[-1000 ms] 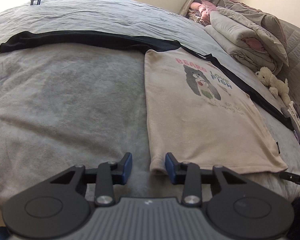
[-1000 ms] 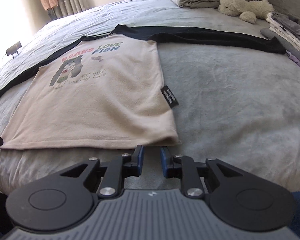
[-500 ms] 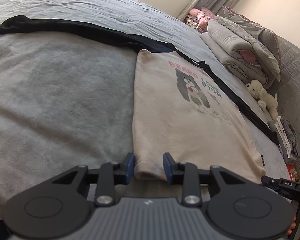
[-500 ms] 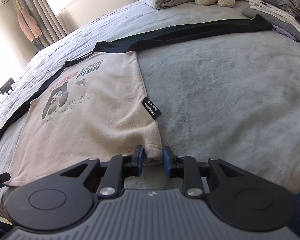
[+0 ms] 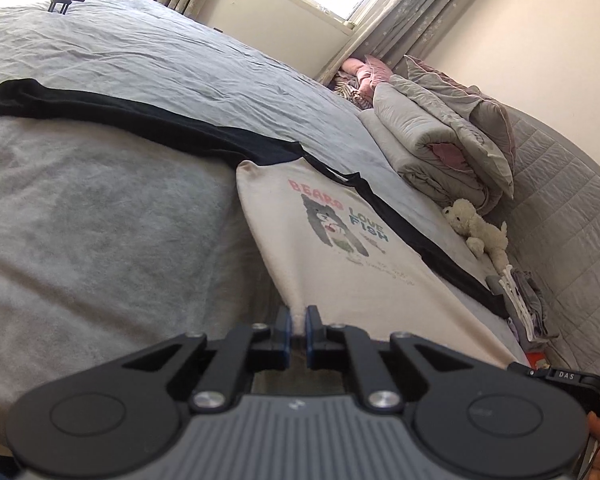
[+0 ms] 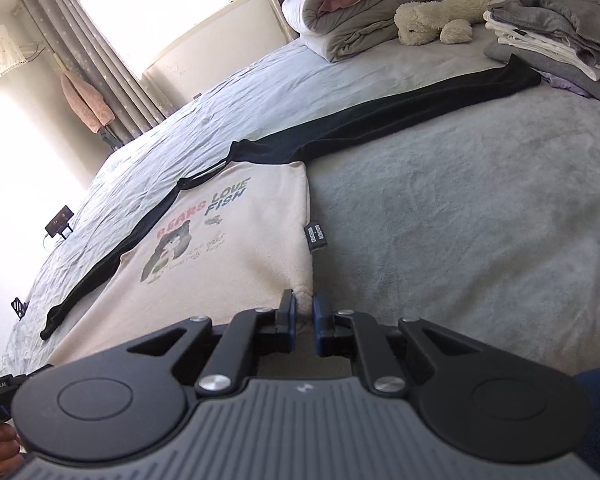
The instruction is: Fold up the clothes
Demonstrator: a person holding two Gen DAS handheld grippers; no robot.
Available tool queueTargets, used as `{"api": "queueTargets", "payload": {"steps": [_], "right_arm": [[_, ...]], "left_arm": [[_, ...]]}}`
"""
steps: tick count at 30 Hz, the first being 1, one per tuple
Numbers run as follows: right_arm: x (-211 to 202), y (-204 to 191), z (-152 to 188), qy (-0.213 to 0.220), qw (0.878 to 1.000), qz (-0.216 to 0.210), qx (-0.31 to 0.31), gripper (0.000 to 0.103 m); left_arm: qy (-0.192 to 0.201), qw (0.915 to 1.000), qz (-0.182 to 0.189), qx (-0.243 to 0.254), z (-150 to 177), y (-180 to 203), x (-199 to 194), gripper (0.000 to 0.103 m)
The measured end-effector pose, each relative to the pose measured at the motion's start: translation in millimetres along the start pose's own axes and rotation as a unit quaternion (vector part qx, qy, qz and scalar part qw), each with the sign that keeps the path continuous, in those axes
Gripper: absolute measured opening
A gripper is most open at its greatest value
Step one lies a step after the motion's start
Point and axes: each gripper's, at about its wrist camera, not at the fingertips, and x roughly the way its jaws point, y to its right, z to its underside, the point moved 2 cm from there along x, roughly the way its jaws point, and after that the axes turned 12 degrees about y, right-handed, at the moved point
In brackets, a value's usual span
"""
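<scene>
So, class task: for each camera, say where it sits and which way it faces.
Left wrist: on the left gripper, looking along the bed toward the folded bedding; fingers pinch the shirt hem.
Right wrist: on the right gripper, facing the window; a hand shows.
Shared: shirt, soft toy, black sleeves.

Your grippers' matt black plastic fingers [image 5: 284, 330] carry blue pads and shiny metal screws; the shirt [image 5: 340, 264] is soft, fuzzy cream cloth with black sleeves, on a plush grey blanket [image 5: 92, 232]
</scene>
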Motion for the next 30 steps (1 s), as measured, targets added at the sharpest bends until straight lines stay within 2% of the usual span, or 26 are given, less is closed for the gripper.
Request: {"api": "queueTargets", "payload": {"steps": [5,9,10,14,22,25,30], "right_arm": [[23,20,23,-0.049,0.998,0.042,0.016,0.011],[27,13,25,-0.055,0.998,0.041,-0.012,0.011],[28,10,26,-0.056,0.997,0.042,-0.023,0.014],[27,4,31,-0.047,0.996,0.050,-0.059,0.018],[21,4,34,-0.034,0.995,0.057,-0.069,0.019],[19,0,34,-0.025,0.995,0.060,-0.082,0.019],[13,-3,34,-0.014,0.994,0.064,-0.084,0.019]], "left_arm": [[-0.038,0.9985,-0.037,0.014,14,-12,14,0.006],[-0.056,0.9959,-0.060,0.039,18,-13,24,0.008],[-0.058,0.9949,-0.065,0.050,19,-11,26,0.010],[-0.041,0.9894,-0.102,0.095,20,-5,26,0.021],[-0.031,0.9828,-0.133,0.124,23,-2,27,0.021],[-0.024,0.9820,-0.137,0.128,20,2,26,0.021],[0.001,0.9852,-0.117,0.125,-1,25,22,0.021]]}}
